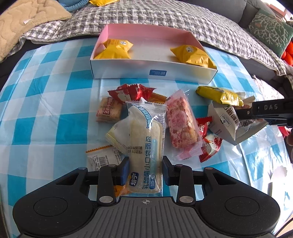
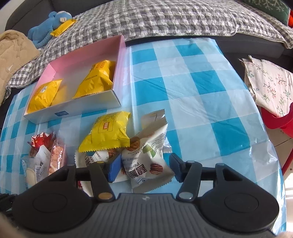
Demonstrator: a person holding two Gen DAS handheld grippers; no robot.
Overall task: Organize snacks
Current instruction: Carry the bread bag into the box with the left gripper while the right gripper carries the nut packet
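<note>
A shallow box (image 1: 128, 70) with a pink inside stands at the table's far side and holds yellow snack packets (image 1: 115, 49). It also shows in the right wrist view (image 2: 91, 104). My left gripper (image 1: 145, 171) is shut on a clear-wrapped bread packet (image 1: 146, 144) above a pile of mixed snacks: red packets (image 1: 131, 91), a pink bar (image 1: 181, 124), a brown biscuit (image 1: 109, 109). My right gripper (image 2: 145, 169) is open around a white pecan packet (image 2: 146, 164), its fingers on both sides. A yellow packet (image 2: 108, 133) lies just beyond.
The table has a blue-and-white checked cloth (image 2: 192, 87). A sofa with a grey checked quilt (image 1: 164, 16) lies behind. A blue plush toy (image 2: 47, 25) with a yellow packet is on it. A red chair with floral cloth (image 2: 271, 86) stands right.
</note>
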